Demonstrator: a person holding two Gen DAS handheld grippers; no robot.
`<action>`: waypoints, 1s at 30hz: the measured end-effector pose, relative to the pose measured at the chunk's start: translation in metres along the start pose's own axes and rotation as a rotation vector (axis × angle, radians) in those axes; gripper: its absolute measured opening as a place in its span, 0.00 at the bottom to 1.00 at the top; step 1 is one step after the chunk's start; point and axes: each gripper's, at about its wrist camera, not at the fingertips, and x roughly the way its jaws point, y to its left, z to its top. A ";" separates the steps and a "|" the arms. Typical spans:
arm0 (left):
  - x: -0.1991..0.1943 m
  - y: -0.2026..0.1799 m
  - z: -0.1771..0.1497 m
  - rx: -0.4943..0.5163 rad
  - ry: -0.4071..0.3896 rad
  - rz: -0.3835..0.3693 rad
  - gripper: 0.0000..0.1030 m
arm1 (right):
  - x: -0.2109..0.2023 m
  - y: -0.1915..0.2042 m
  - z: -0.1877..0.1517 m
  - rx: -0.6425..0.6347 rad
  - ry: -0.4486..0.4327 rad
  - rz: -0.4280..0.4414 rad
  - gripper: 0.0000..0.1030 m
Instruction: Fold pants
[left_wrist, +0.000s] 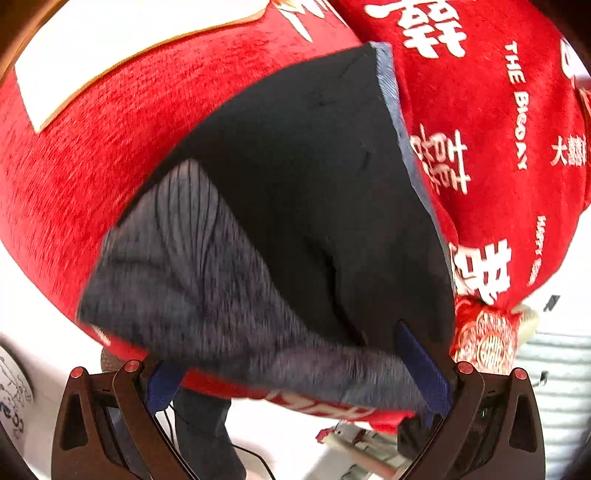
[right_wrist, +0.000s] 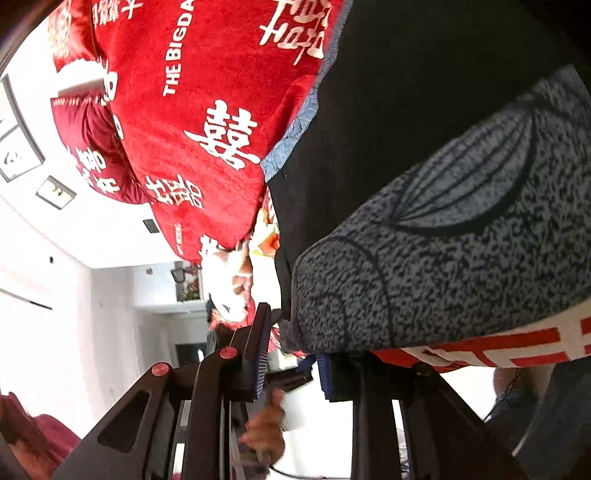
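A plush red blanket (left_wrist: 147, 155) is spread beyond both open tongs; smooth black pants (left_wrist: 314, 177) with a heathered grey, ribbed band are draped between the left tongs (left_wrist: 295, 373), and the right tongs' (right_wrist: 291, 354) far finger is hidden beneath them.

- In the left wrist view, the pants (left_wrist: 295, 192) fill the middle from 12 to 6 o'clock, and their grey waistband lies between your left gripper (left_wrist: 299, 365) fingers, blocking the gap.
- At 9 and 3 o'clock the red blanket (left_wrist: 92, 155) lies bare beside the pants; you could pass there.
- In the right wrist view, the pants (right_wrist: 443, 240) crowd 12 to 4 o'clock, right above your right gripper (right_wrist: 291, 365).
- At 9 o'clock, beyond the blanket (right_wrist: 207, 92) edge, open room.
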 end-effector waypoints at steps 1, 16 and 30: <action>0.002 -0.002 0.003 0.002 -0.007 0.015 0.78 | 0.001 0.000 0.000 -0.010 0.008 -0.017 0.25; 0.004 -0.032 0.012 0.194 0.066 0.102 0.36 | -0.006 -0.053 0.014 0.195 -0.024 -0.137 0.11; 0.004 -0.181 0.124 0.312 -0.161 0.160 0.37 | 0.034 0.096 0.190 -0.177 0.137 -0.218 0.11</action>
